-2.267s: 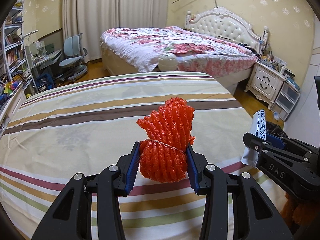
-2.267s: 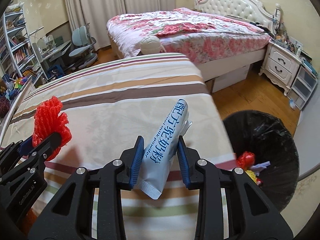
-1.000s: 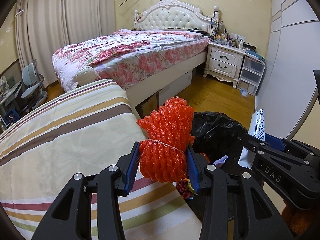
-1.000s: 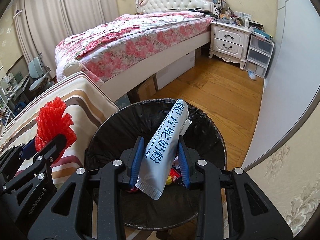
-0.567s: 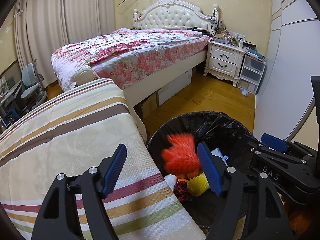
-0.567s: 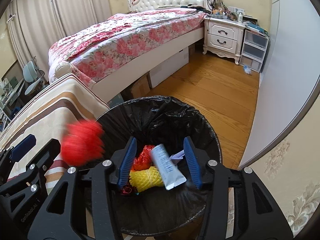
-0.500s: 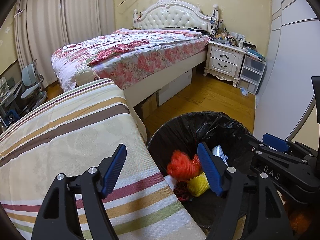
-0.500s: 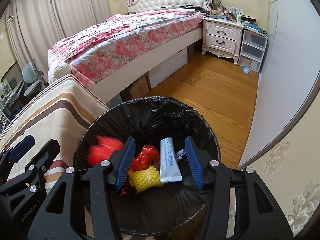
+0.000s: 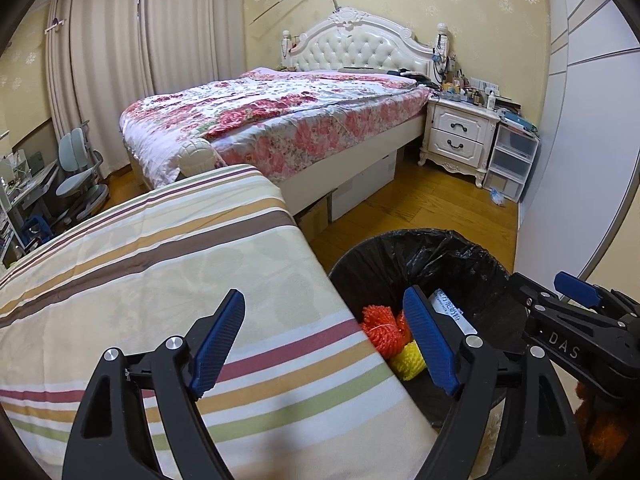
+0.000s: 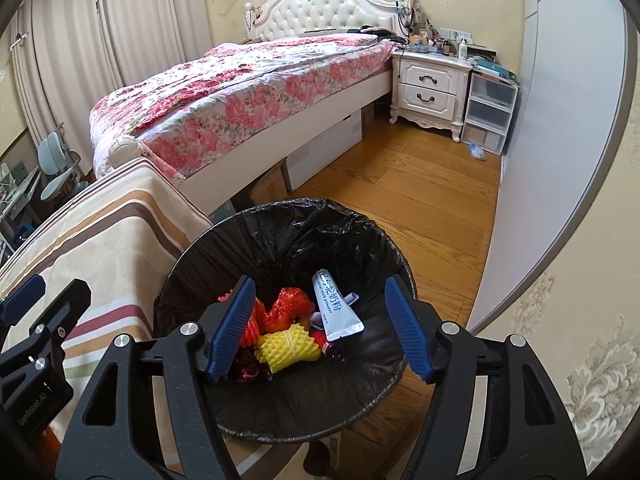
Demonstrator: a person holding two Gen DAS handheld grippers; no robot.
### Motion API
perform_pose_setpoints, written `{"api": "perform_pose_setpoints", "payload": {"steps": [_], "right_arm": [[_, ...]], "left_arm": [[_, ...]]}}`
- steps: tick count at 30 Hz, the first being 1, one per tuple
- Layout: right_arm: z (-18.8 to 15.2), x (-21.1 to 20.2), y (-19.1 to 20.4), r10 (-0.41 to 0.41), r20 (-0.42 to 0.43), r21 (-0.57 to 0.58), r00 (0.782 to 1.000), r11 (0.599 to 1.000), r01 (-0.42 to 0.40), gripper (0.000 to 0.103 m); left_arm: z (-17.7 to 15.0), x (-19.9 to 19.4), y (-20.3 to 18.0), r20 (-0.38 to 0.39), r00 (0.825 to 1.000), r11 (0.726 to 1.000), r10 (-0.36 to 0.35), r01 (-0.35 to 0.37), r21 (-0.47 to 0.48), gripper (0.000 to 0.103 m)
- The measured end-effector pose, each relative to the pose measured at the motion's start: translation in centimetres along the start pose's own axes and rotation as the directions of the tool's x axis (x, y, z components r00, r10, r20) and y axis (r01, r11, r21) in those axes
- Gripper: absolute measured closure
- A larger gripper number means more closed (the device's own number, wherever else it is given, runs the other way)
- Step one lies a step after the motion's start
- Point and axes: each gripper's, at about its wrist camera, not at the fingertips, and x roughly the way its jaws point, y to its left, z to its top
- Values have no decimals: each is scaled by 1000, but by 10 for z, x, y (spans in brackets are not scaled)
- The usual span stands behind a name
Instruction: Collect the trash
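Your 2 tongs, left gripper (image 9: 324,338) and right gripper (image 10: 316,328), have just been opening and hold nothing; lift clear of the bin (image 10: 280,220).

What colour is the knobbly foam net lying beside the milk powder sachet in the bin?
Yellow; the knobbly foam net shows best in the right wrist view.

Right wrist view. The right gripper (image 10: 316,330) hangs over a trash bin (image 10: 192,264) lined with a black bag; its blue-padded fingers (image 10: 230,326), which have just been opening, stand apart with nothing between them. In the bin lie a pale blue milk powder sachet (image 10: 334,308), red foam netting (image 10: 286,306) and yellow foam netting (image 10: 288,344). The left gripper (image 10: 36,320) enters at lower left, over a striped bedspread (image 10: 92,240). Behind: a floral bed (image 10: 248,84), a white nightstand (image 10: 430,88), wooden floor (image 10: 420,200).
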Motion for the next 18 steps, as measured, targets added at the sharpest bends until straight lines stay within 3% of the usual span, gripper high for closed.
{"api": "perform_pose_setpoints", "payload": {"steps": [18], "right_arm": [[-21,-68,23,24,94,-65,995,998,-18,25]], "left_arm": [[-20,-60,34,64,997,998,47,-44,-49,22]]}}
